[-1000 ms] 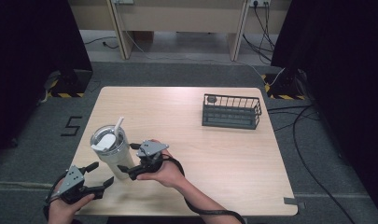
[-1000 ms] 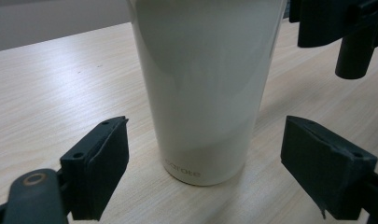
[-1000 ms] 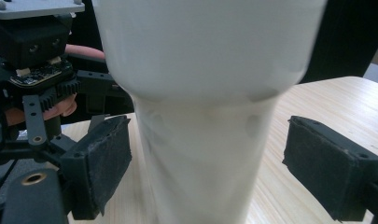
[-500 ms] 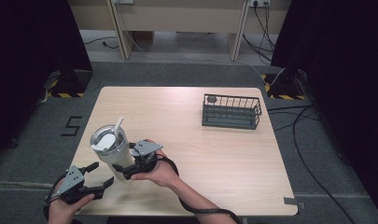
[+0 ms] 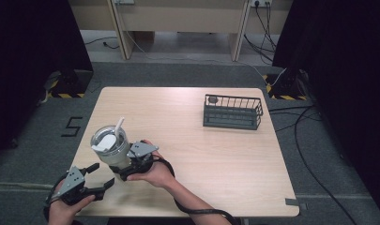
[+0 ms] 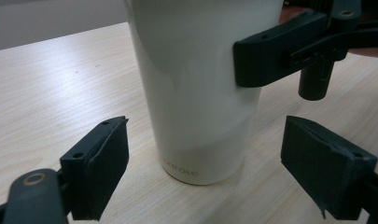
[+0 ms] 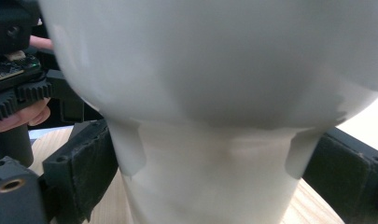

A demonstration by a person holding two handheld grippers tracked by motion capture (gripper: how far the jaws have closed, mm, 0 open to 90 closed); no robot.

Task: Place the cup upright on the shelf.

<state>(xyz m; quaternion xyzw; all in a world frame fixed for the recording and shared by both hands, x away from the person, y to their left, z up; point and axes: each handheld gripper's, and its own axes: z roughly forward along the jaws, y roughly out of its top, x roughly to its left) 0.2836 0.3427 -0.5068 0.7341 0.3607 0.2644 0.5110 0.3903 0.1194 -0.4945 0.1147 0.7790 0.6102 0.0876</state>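
Nearest the person, the left gripper (image 5: 97,179) hovers at the near left edge of the table (image 5: 216,154), jaws spread wide and empty, aimed at the foot of the tumbler (image 5: 110,149); in the left gripper view both pads stand clear of the cream wall on either side.

Just beyond it, the right gripper (image 5: 123,169) sits around the tumbler's lower taper. Its jaws have just been opening, and in the right gripper view they stand on either side of the narrow base with the cup between them, the pads (image 7: 86,163) not seen to press.

The tumbler stands upright at the near left of the table, lid and straw (image 5: 118,125) on top.

Recommendation: steady the base squarely before any lift; the tall, top-heavy cup could tip if nudged off-centre.

Far right, a wire basket (image 5: 232,112) stands well apart.
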